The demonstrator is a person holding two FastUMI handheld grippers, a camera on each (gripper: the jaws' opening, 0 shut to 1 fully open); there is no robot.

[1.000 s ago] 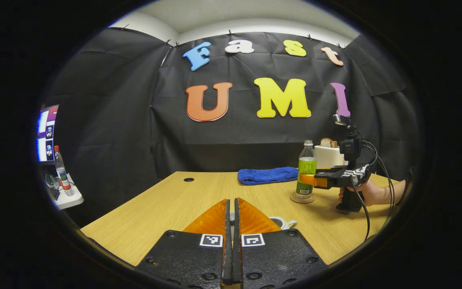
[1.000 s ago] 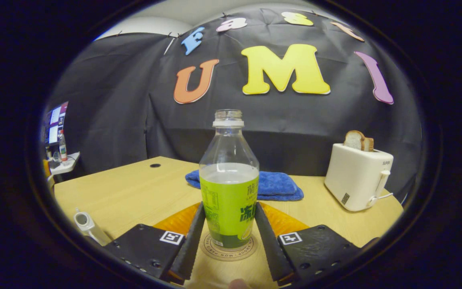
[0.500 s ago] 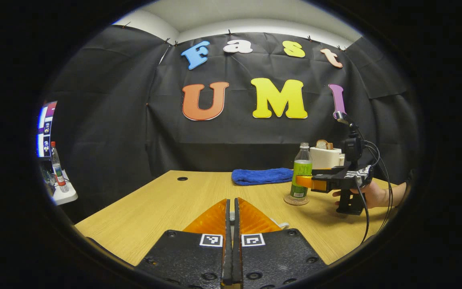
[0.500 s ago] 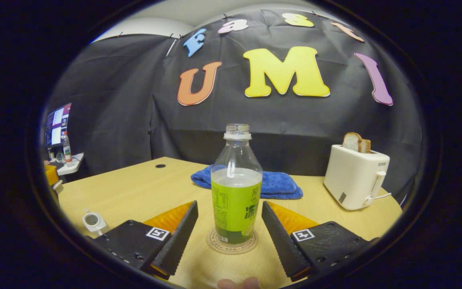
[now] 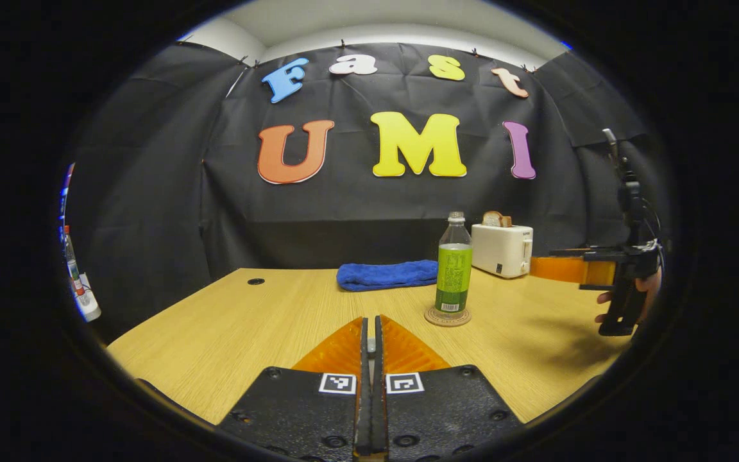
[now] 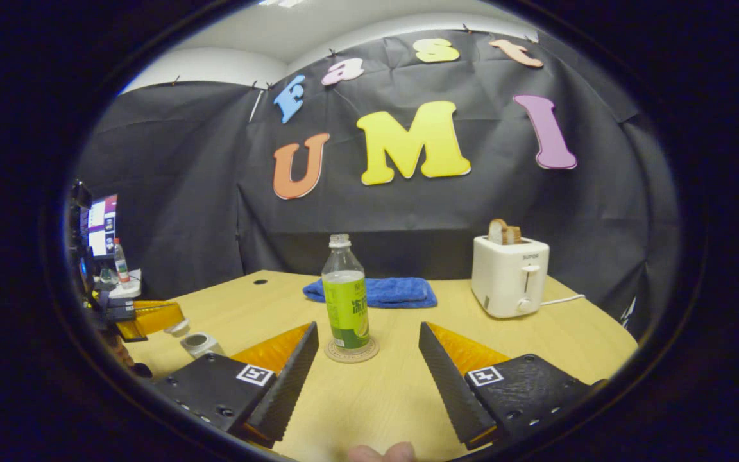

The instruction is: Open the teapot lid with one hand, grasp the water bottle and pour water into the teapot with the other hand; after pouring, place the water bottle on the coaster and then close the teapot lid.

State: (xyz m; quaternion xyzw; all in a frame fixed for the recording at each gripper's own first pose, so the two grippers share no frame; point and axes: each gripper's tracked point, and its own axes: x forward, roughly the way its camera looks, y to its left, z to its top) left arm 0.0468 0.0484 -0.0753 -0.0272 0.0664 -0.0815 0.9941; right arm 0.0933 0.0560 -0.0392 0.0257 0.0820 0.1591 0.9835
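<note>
Right gripper [image 6: 366, 378] jaws wide, empty, well apart from the water bottle [image 6: 346, 301]. Bottle upright on the coaster [image 6: 351, 351] mid-table, long axis vertical, uncapped mouth up. Left gripper [image 5: 370, 350] fingers pressed together; what they pinch, cannot tell. Teapot [image 6: 197, 343] near the left edge, open top. Judging: pour and placement done, lid closing left.

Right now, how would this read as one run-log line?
bottle upright on coaster | right gripper open, clear | left gripper shut on lid

Brand word "SUPOR" on the toaster [image 6: 509, 276]; water bottle [image 6: 346, 298] label print too small to read.
</note>
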